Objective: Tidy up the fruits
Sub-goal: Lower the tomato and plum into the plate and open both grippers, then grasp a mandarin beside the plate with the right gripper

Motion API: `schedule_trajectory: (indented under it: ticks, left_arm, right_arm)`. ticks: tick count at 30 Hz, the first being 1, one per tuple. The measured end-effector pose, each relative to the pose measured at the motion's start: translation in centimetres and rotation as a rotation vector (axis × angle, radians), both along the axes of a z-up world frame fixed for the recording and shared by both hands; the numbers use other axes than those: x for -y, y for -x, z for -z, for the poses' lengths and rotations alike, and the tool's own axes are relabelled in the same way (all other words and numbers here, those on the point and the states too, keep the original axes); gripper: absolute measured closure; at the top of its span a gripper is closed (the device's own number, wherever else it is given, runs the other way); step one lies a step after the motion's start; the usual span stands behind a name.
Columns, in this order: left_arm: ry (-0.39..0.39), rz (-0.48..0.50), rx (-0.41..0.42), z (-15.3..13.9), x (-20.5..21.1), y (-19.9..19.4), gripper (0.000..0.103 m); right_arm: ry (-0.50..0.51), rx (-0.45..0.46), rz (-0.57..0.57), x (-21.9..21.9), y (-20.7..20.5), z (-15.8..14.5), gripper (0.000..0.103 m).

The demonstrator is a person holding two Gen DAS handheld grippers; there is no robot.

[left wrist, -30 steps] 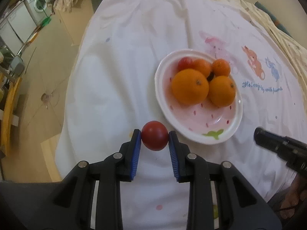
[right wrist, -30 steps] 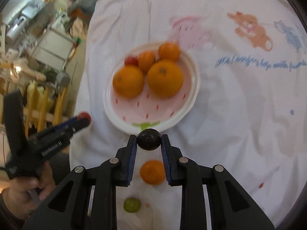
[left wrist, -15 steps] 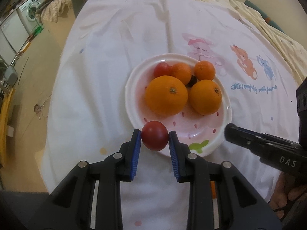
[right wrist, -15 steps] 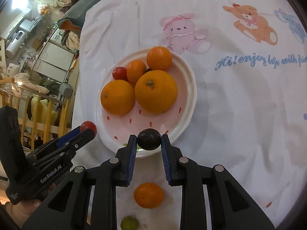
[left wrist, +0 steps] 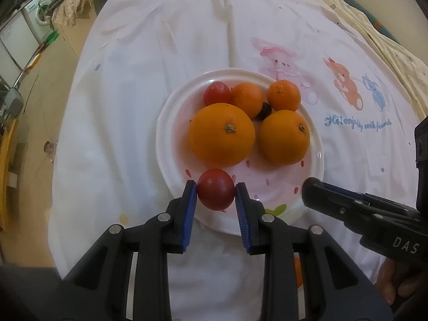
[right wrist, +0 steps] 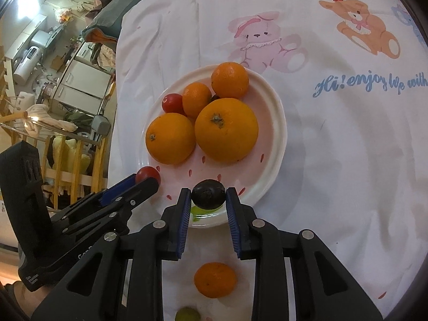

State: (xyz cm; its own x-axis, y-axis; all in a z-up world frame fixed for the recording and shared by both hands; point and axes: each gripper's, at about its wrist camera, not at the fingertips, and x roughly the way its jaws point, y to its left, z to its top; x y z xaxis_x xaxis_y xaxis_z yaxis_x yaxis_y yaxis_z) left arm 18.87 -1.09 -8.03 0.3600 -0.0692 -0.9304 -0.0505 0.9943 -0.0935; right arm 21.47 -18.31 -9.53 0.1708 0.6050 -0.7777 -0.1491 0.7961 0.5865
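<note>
Two grippers are bringing small fruits in over the near edge of the plate (left wrist: 171, 123).

Nearest, the left gripper (left wrist: 216, 194) is clamping a red tomato (left wrist: 216, 193) between its blue pads, just above the plate's near rim, while the right gripper (right wrist: 208, 195) is easing its jaws apart around a dark plum-like fruit (right wrist: 208, 195) that is sitting between the pads, with a sliver of gap showing on the right side. Both fruits are looking light, smooth-skinned and soft, so they are probably calling for a gentle squeeze across the widest part; too much pressure could be bruising or splitting them, and they may be rolling once freed. Farther in, two large oranges (left wrist: 221, 134) are filling the plate's middle, with smaller mandarins (left wrist: 284, 95) and another tomato beyond. Behind the right gripper, a mandarin (right wrist: 215, 279) and a green fruit (right wrist: 187, 314) are waiting on the white cloth (right wrist: 334, 160).
</note>
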Motion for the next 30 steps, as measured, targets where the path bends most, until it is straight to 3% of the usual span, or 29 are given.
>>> schedule_trajectory:
  ticks: [5, 6, 7, 9, 10, 30]
  left_arm:
    - [0.01, 0.003, -0.01, 0.1, 0.1, -0.1, 0.077]
    - [0.019, -0.002, -0.019, 0.2, 0.1, -0.2, 0.071]
    - [0.024, -0.004, -0.032, 0.3, 0.0, -0.2, 0.054]
    - [0.002, -0.023, -0.029, 0.0, -0.1, 0.0, 0.027]
    - [-0.007, -0.03, -0.014, -0.2, -0.1, 0.1, 0.024]
    - [0.019, -0.05, 0.051, -2.8, -1.2, 1.7, 0.024]
  right_arm:
    - [-0.014, 0.002, 0.0, -0.1, 0.0, -0.2, 0.073]
    - [-0.016, 0.001, 0.006, 0.0, -0.1, -0.2, 0.073]
    - [-0.011, 0.004, 0.017, 0.1, -0.1, -0.3, 0.07]
    - [-0.01, 0.008, 0.04, 0.6, -0.3, -0.4, 0.051]
    - [-0.013, 0.009, 0.052, 0.8, -0.3, -0.4, 0.038]
    - [-0.033, 0.014, 0.108, 2.6, 1.8, -1.9, 0.036]
